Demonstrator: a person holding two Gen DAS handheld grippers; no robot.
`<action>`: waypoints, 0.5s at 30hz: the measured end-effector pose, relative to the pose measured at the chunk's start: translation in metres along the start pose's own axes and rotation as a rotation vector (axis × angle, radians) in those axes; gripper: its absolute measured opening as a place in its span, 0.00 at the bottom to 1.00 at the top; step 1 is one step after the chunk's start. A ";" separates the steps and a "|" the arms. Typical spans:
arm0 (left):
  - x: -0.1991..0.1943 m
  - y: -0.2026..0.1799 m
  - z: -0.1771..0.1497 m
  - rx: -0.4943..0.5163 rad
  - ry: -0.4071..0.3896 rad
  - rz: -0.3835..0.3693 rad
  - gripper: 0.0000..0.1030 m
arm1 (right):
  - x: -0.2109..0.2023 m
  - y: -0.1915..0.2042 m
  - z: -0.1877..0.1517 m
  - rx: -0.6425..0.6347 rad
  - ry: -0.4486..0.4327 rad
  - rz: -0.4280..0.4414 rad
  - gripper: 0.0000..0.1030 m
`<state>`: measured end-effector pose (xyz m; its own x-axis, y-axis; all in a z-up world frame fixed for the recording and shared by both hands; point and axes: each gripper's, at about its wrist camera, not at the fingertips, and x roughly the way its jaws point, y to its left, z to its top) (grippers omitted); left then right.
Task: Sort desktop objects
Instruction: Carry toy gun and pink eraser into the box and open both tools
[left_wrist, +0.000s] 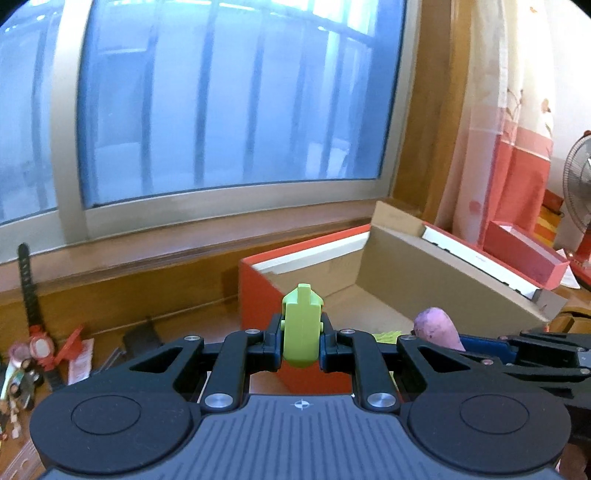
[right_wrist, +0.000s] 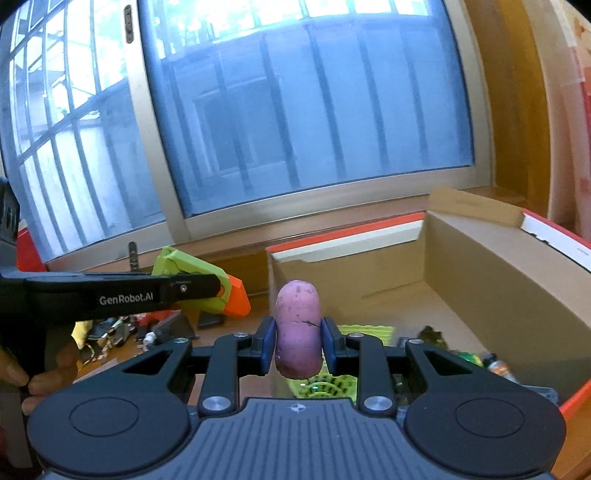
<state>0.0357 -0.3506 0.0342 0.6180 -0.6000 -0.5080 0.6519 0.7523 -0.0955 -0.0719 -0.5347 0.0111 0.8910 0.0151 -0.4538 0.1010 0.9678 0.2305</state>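
My left gripper (left_wrist: 301, 341) is shut on a lime-green and orange toy gun (left_wrist: 301, 325), held above the near left corner of the open red cardboard box (left_wrist: 258, 291). The toy gun also shows in the right wrist view (right_wrist: 207, 284), clamped in the left gripper's fingers (right_wrist: 184, 288). My right gripper (right_wrist: 298, 347) is shut on a purple sweet potato (right_wrist: 297, 328), held upright over the box's near edge (right_wrist: 498, 280). The sweet potato (left_wrist: 437, 328) also shows at the right of the left wrist view.
The box holds a green mesh item (right_wrist: 347, 334) and small dark objects (right_wrist: 436, 336). Toys and clutter (left_wrist: 26, 365) lie on the wooden desk at the left. A second red box (left_wrist: 524, 254) and a fan (left_wrist: 578, 177) stand at the right. A window is behind.
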 end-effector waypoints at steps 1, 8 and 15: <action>0.002 -0.004 0.001 0.006 -0.002 -0.005 0.19 | -0.001 -0.003 0.000 0.003 -0.002 -0.006 0.28; 0.012 -0.031 0.009 0.078 -0.032 0.001 0.22 | -0.007 -0.026 -0.001 0.021 -0.007 -0.040 0.28; 0.021 -0.056 0.017 0.146 -0.061 0.008 0.25 | -0.011 -0.044 -0.004 0.046 -0.004 -0.062 0.28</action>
<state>0.0199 -0.4096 0.0432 0.6458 -0.6131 -0.4550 0.7012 0.7121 0.0357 -0.0878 -0.5766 0.0025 0.8840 -0.0460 -0.4652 0.1765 0.9544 0.2409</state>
